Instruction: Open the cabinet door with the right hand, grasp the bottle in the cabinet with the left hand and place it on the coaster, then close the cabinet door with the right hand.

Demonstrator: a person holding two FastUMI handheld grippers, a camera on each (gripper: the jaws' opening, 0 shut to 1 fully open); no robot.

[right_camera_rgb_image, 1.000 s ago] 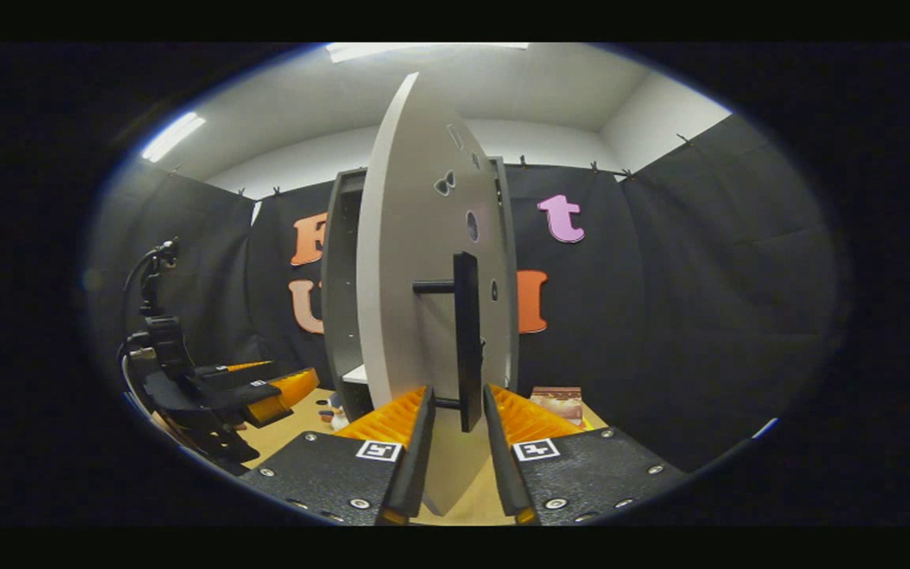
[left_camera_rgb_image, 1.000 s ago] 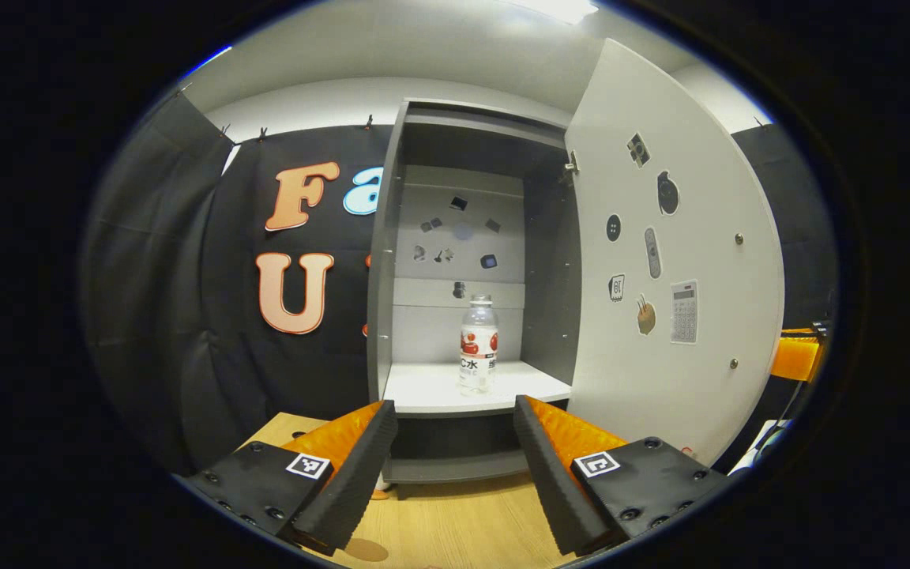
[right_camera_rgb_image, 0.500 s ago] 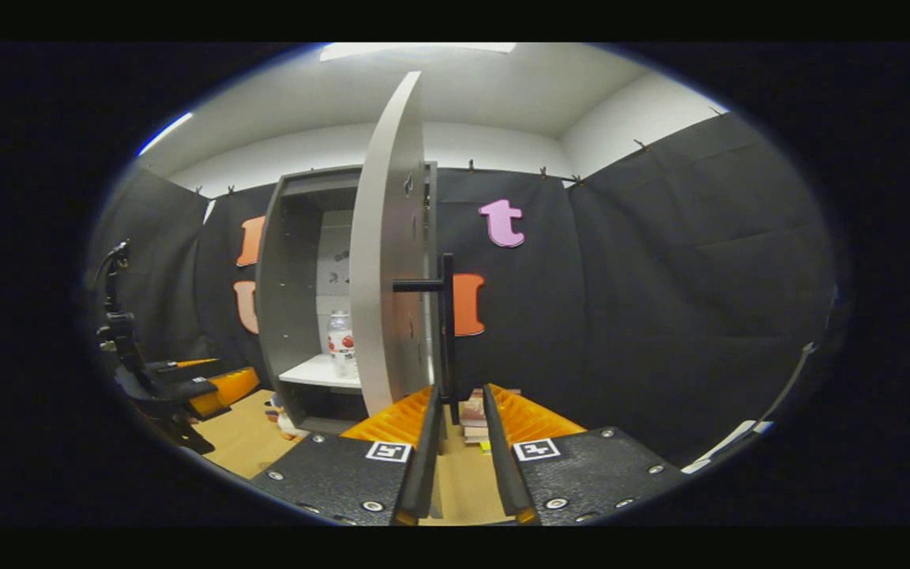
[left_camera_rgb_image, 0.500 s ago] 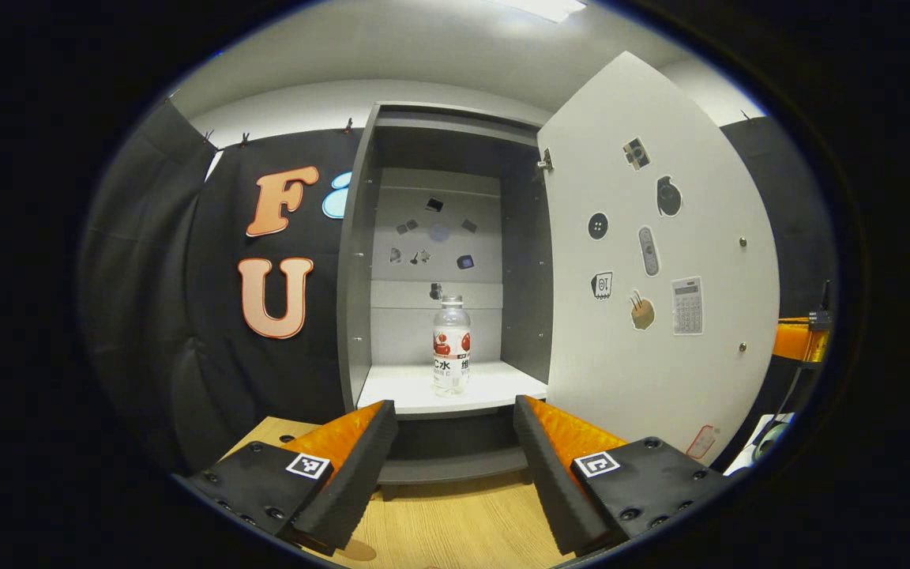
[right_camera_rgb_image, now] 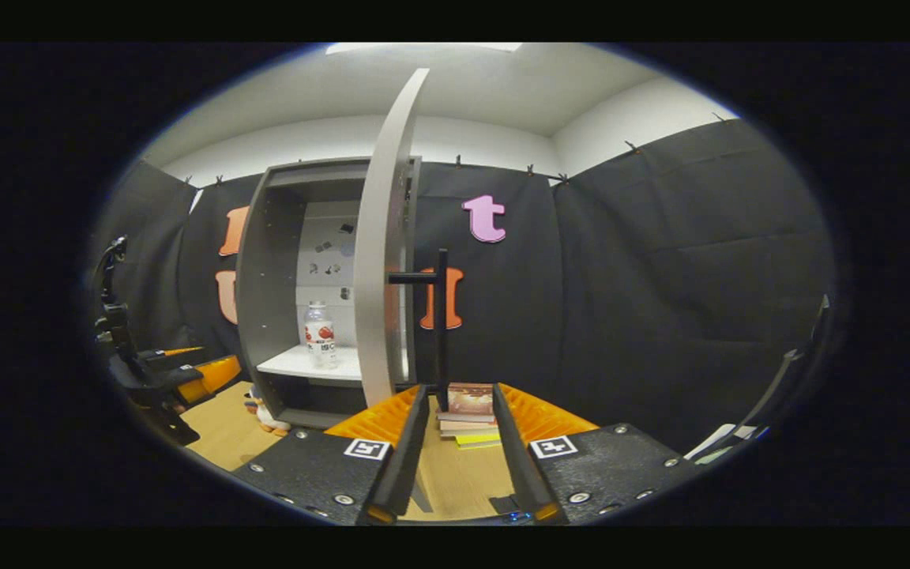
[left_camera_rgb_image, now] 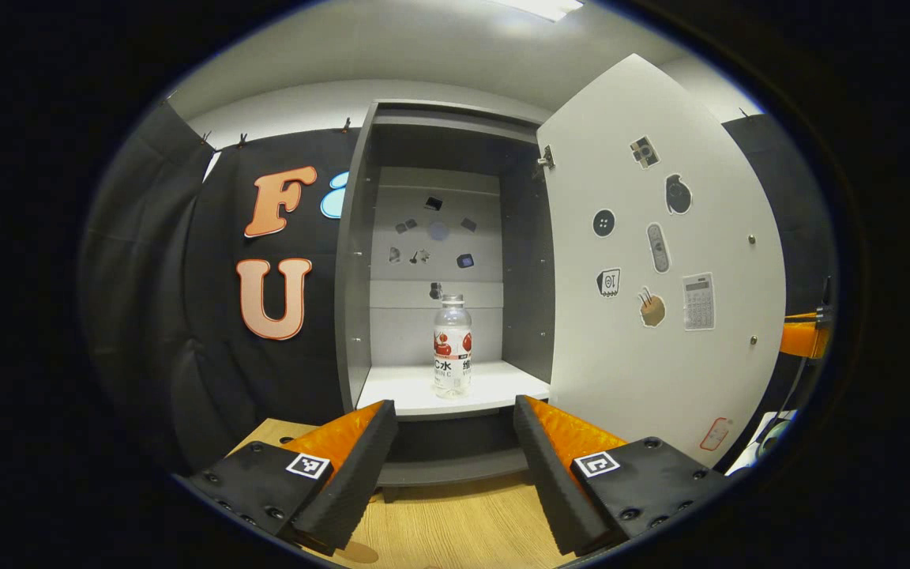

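Left gripper (left_camera_rgb_image: 455, 427) has its jaws spread wide with nothing between them, lined up on the bottle (left_camera_rgb_image: 452, 346), which makes sense since that's its grab. Bottle's standing upright on the white shelf (left_camera_rgb_image: 415, 391) inside the cabinet (left_camera_rgb_image: 356, 261), well ahead of the fingers. Right gripper (right_camera_rgb_image: 459, 415) has its jaws parted too, and the black handle (right_camera_rgb_image: 441, 324) sits just beyond the tips, so I'd say it's not pinching it. The door (left_camera_rgb_image: 660, 292) is swung wide open, leaving a clear path in. Stack of books (right_camera_rgb_image: 467, 411) on the wooden table (left_camera_rgb_image: 455, 529). Can't make out the coaster for sure.
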